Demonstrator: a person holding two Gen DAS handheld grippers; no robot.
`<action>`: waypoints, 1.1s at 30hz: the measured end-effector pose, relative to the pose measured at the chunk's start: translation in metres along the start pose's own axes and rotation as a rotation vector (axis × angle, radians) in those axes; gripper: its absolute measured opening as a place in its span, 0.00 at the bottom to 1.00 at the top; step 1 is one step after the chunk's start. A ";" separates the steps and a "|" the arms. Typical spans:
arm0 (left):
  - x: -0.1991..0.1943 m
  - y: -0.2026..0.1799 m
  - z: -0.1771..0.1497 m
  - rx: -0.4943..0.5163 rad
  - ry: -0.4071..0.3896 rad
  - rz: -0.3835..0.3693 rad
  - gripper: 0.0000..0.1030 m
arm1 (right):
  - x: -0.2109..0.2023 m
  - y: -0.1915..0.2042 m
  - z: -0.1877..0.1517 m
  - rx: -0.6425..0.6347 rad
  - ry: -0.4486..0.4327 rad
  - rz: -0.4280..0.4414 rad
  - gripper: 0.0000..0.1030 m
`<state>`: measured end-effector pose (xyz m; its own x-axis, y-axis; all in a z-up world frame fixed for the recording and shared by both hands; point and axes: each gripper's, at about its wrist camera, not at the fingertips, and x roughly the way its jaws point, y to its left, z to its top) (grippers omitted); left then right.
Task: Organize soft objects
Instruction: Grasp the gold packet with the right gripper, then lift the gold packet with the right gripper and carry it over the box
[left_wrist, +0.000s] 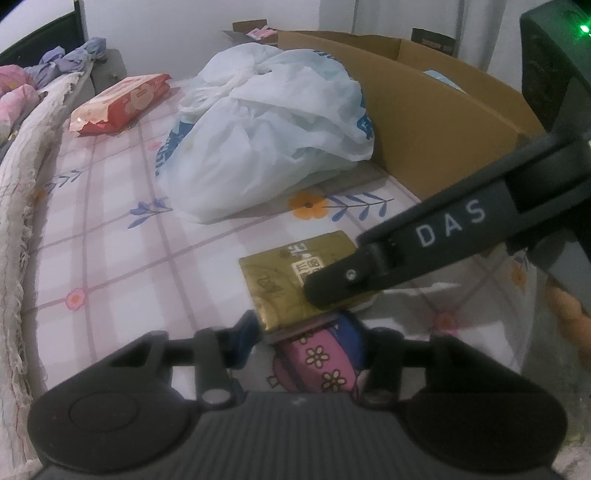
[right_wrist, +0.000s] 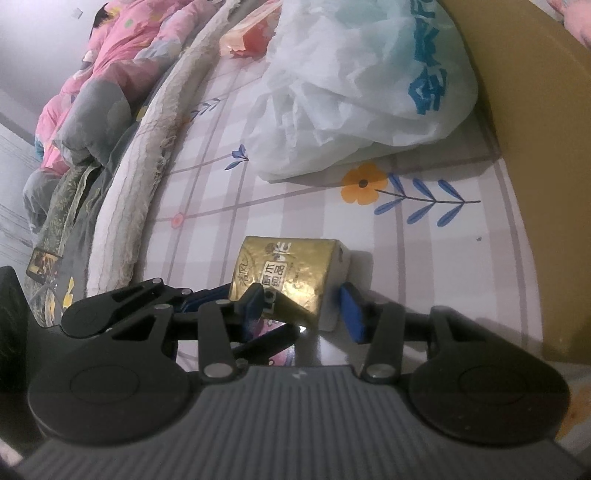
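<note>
My right tool (right_wrist: 301, 308) apart around shiny gold tissue pack (right_wrist: 286, 273); left tool (left_wrist: 306, 332) clamped on it. Brown cardboard box (left_wrist: 443, 110) at 2 o'clock waits; white plastic bag (left_wrist: 266, 122), red pack (left_wrist: 122, 103) not sorted.

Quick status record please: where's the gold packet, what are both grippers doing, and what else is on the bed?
surface: floral checked sheet
gold packet: lying flat on the sheet, in front of both grippers
left gripper: at the packet's near end; whether it grips is unclear
right gripper: straddles the packet; right pad looks just clear of it
white plastic bag: beyond the packet, against the box
cardboard box: open, at the far right
red packet: far left, untouched
</note>
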<state>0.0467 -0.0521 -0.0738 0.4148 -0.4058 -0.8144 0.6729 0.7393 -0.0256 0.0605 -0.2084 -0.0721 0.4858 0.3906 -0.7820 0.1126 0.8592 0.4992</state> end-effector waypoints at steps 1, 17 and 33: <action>-0.001 0.000 0.000 -0.003 -0.001 0.001 0.48 | 0.000 0.001 0.000 0.001 0.002 0.001 0.44; -0.045 -0.014 0.010 0.014 -0.110 0.078 0.48 | -0.028 0.021 0.000 -0.057 -0.074 0.037 0.44; -0.071 -0.090 0.107 0.257 -0.305 0.018 0.48 | -0.153 -0.015 0.013 -0.043 -0.387 0.032 0.44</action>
<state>0.0224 -0.1468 0.0485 0.5648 -0.5635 -0.6029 0.7793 0.6046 0.1648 -0.0044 -0.2853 0.0448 0.7804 0.2706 -0.5636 0.0598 0.8650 0.4981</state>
